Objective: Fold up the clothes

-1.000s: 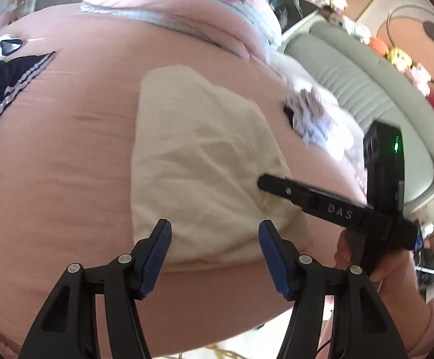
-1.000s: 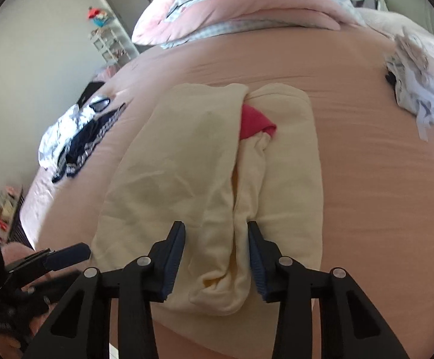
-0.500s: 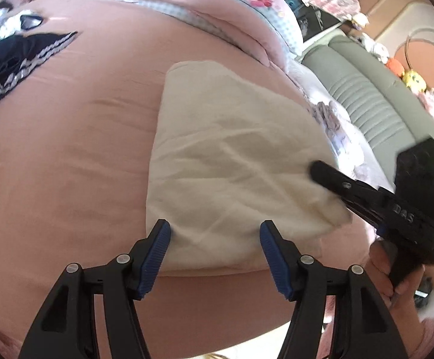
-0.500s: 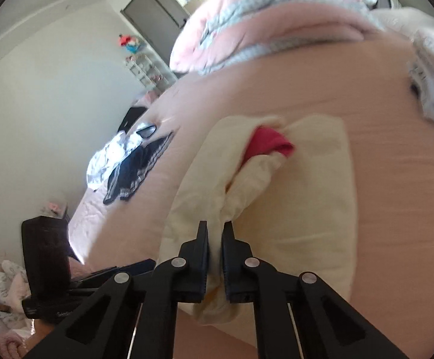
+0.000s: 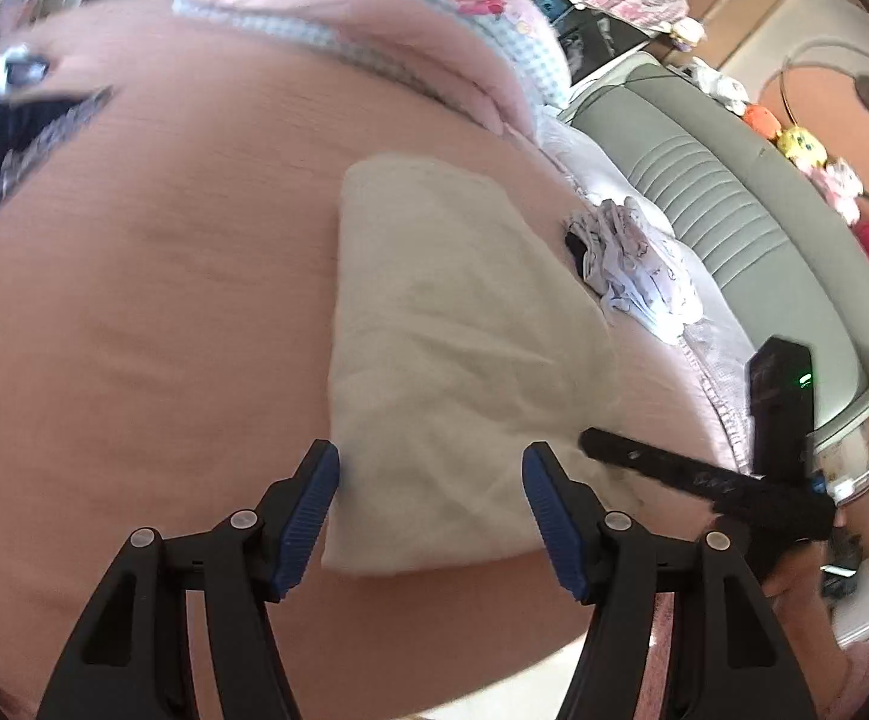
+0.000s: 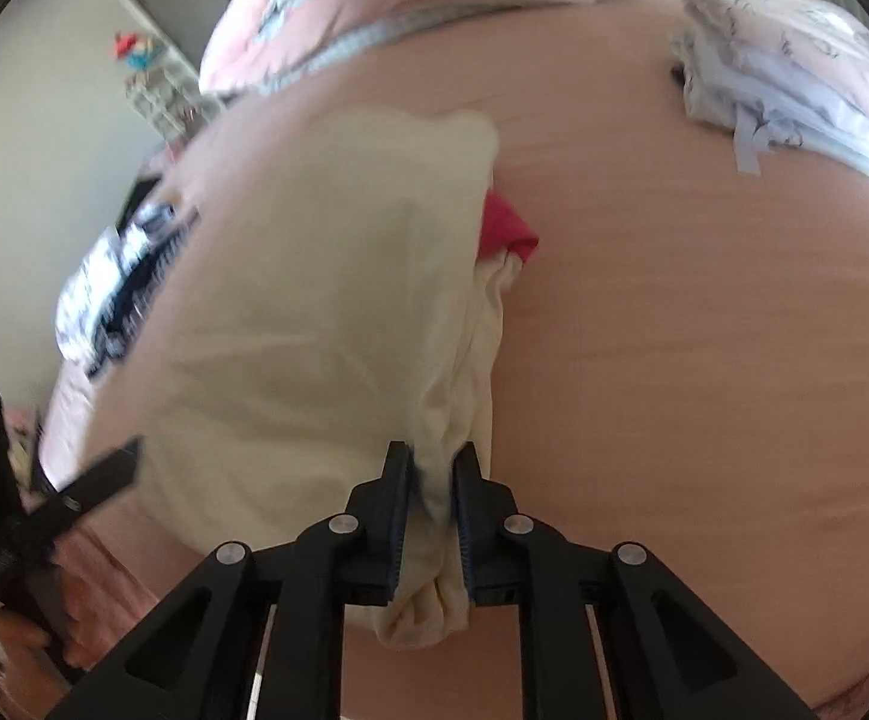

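Note:
A cream garment lies on the pink bed sheet, with a red part showing at its right edge. My right gripper pinches a bunched cream fold at the garment's near right edge; its jaws are opening, the cloth still between the pads. In the left wrist view the same cream garment looks folded over, and my left gripper stands open above its near edge with nothing gripped. The right gripper's finger lies at the garment's near right corner.
A white and lavender clothes pile lies at the far right of the bed. A dark striped garment sits far left. A pink checked duvet lies at the back, a grey-green padded headboard to the right.
My right gripper shut on the garment's middle fold and carried it sideways, so the right half now lies over the left. The left gripper stayed open near the front edge.

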Tool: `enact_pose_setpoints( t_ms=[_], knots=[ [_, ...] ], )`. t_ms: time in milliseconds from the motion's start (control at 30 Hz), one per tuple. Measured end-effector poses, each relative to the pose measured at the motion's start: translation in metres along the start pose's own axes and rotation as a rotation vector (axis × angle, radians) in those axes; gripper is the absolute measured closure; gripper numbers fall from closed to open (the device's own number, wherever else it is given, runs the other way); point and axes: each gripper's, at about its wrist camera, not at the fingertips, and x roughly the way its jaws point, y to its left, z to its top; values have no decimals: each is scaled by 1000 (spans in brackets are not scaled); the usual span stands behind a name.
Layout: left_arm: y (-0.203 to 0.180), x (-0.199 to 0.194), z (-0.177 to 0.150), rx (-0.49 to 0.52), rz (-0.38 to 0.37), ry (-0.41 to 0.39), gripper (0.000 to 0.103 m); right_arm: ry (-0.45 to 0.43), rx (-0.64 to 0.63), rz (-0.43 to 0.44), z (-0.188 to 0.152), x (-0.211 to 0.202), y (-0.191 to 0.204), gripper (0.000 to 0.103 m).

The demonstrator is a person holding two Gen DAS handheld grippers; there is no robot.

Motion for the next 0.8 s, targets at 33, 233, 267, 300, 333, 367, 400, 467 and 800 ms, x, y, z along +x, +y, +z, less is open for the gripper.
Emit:
enact_pose_setpoints(
  t_ms=[33, 233, 267, 300, 333, 367, 400, 467, 800],
  knots=[
    [-5, 0, 3, 39, 33, -7, 42, -65, -14, -3, 3, -14, 2, 82],
    [-7, 34, -2, 176, 174, 146, 41, -196, -36, 16, 12, -30, 6, 71],
    [-1, 41, -8, 146, 189, 199, 41, -166, -67, 8, 13, -20, 11, 71],
    [9, 43, -13, 78, 172, 214, 40, -134, -102, -7, 14, -9, 16, 71],
    [15, 37, -18, 32, 149, 196, 40, -91, -171, -83, 15, 5, 21, 71],
    [21, 31, -23, -10, 125, 173, 40, -64, -234, -184, 17, 18, 24, 71],
    [21, 26, -27, 4, 131, 178, 40, -53, -254, -219, 19, 25, 22, 64],
    [20, 19, -32, 33, 143, 198, 39, -60, -183, -200, 27, 18, 9, 59],
    [18, 22, -20, 15, 102, 142, 40, 56, -317, -179, -25, -7, 30, 59]
  ],
)
